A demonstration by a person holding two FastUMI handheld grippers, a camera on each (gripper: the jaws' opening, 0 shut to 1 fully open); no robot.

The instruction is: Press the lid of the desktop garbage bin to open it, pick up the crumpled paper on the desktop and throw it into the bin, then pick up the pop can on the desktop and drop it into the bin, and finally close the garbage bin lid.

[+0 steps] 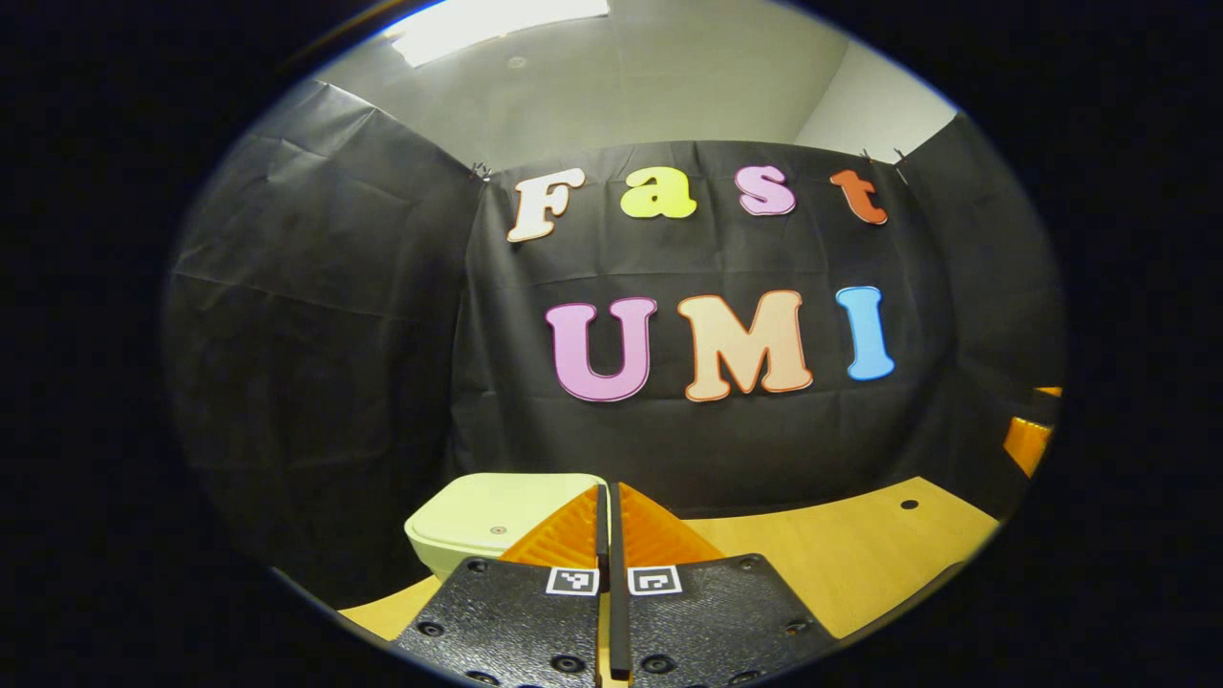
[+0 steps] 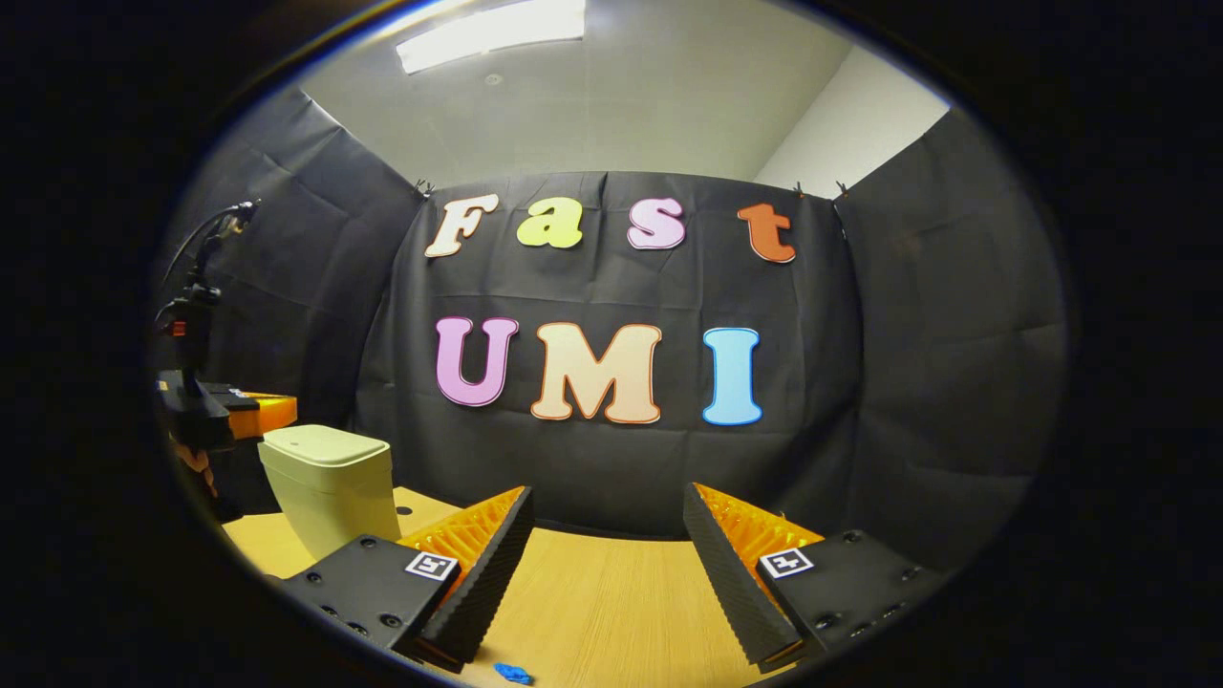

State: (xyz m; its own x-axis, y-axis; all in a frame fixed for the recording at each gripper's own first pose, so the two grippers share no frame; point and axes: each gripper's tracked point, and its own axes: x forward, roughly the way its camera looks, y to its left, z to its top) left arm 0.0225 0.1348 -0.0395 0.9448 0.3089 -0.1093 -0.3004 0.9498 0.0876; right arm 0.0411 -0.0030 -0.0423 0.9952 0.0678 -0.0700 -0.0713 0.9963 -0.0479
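The pale green desktop bin (image 1: 482,530) stands on the wooden table (image 1: 860,545) with its lid down. My left gripper (image 1: 611,489) is shut with nothing between its fingers, and its tips sit over the lid's right edge. In the right gripper view the bin (image 2: 330,487) is at the left, lid closed, and the left gripper (image 2: 263,413) hovers just above and behind it, held by a hand (image 2: 196,468). My right gripper (image 2: 607,497) is open over bare table (image 2: 611,592), well to the right of the bin, with nothing between its fingers.
A small blue scrap (image 2: 513,674) lies on the table close under the right gripper. The black cloth wall closes off the back and both sides. A piece of the right gripper (image 1: 1027,444) shows at the far right of the left gripper view.
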